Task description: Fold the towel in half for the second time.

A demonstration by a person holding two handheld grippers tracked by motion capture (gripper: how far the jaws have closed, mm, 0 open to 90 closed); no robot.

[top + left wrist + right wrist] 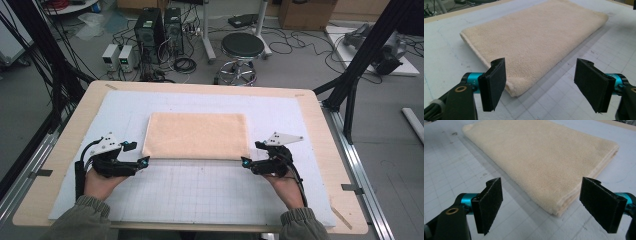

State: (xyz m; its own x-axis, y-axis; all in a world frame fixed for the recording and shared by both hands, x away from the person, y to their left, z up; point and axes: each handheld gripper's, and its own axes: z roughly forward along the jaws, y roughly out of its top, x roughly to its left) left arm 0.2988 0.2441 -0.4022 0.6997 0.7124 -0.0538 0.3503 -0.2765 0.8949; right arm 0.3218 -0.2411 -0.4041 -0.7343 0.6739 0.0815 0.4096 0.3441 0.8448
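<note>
High view: a folded towel (196, 135) lies flat on the table mat (200, 192), its fold apparently complete. The left gripper (145, 161) and right gripper (245, 162) flank its near corners, jaws wide apart and empty.

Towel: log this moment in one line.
towel: folded, flat on mat | left claw: open, near corner | right claw: open, near corner

Both forearms enter from the bottom of the high view, sleeves at the wrists. The left gripper (142, 161) points inward to the right, jaws spread wide with nothing between the pads. The right gripper (246, 161) mirrors it, pointing left, jaws likewise wide apart and empty.
</note>
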